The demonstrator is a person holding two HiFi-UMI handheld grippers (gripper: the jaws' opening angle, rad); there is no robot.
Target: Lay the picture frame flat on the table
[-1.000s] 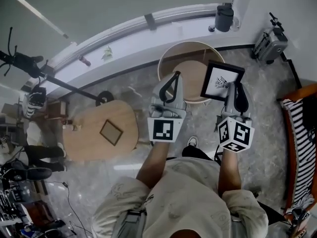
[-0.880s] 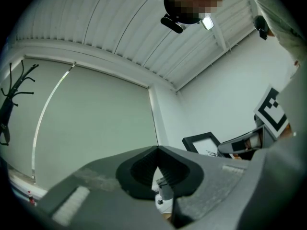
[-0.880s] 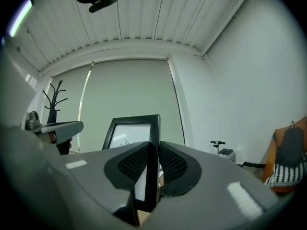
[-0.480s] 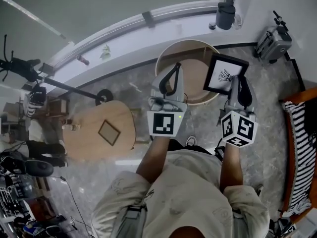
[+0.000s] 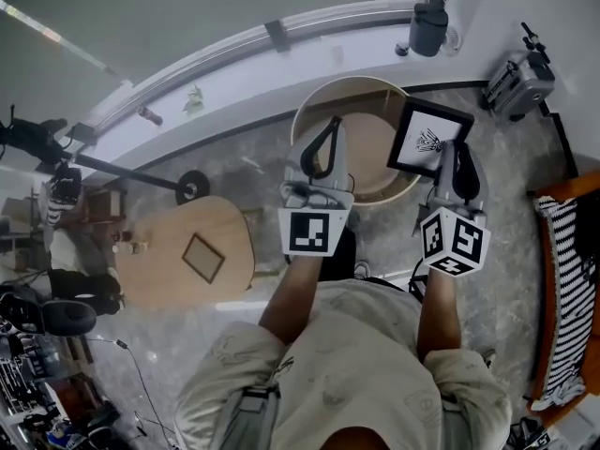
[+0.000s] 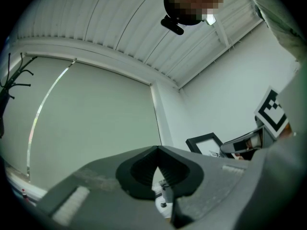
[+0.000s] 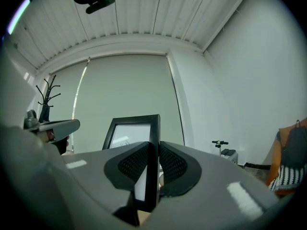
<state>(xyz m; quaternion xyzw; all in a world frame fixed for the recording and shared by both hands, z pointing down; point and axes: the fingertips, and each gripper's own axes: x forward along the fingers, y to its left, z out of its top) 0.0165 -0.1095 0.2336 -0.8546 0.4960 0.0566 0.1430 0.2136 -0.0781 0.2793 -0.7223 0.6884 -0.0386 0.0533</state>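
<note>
Floor [image 5: 384, 219] of grey marbled stone, a curved white ledge [image 5: 253, 78] along the wall beyond both grippers, and a pale blind [image 7: 124, 85] under a ribbed white ceiling [image 7: 144, 8] in the gripper views. Round wooden table [image 5: 366, 101] stands just beyond and below both grippers. Oval wooden table [image 5: 159, 242] stands well off to the left of the left gripper, with a small square frame [image 5: 207, 258] flat on it. Dark grey canister [image 5: 427, 28] stands on the ledge beyond the right gripper, and a striped cushion [image 5: 567, 279] lies out to its right. Right gripper [image 5: 454, 153] has its jaws partly apart, pads [image 7: 175, 164] clamped on one side edge of the picture frame [image 5: 429, 139], which has a black border, white mat and black line drawing. It is held clear of the table, tilted, over the round table's right rim, its edge running straight up between the pads. Left gripper [image 5: 328, 129] has its jaws together with nothing between them, hovering over the round table, apart from the picture frame. Marker cubes [image 5: 314, 233] on both grippers carry black-and-white square code patterns.
</note>
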